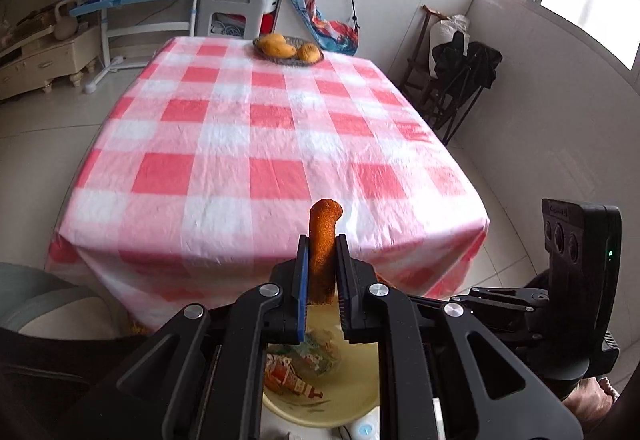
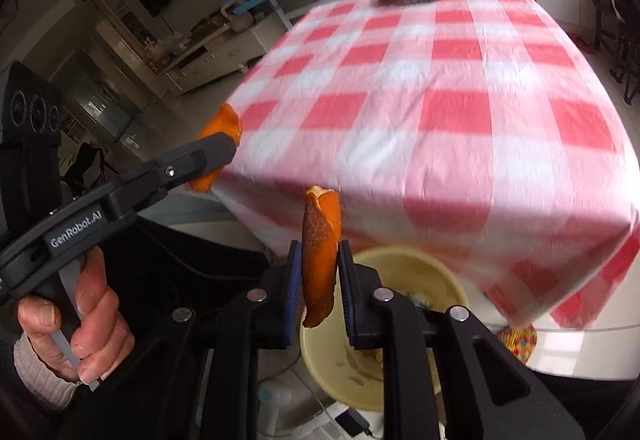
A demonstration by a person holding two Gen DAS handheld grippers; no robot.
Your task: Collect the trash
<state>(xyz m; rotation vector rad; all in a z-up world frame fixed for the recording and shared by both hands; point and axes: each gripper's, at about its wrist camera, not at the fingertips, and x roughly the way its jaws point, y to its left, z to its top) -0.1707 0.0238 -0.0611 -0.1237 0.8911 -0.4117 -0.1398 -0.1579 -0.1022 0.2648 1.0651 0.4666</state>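
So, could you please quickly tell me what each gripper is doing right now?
Left gripper: closed on an orange peel strip.
Right gripper: closed on another orange peel piece.

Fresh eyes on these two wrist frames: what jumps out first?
Each gripper is shut on a strip of orange peel: the left gripper pinches its left peel, the right gripper its right peel. Both hang over a yellow bin on the floor at the table's near edge. Beyond, the red-and-white checked tablecloth fills the view, with a fruit plate at its far end.
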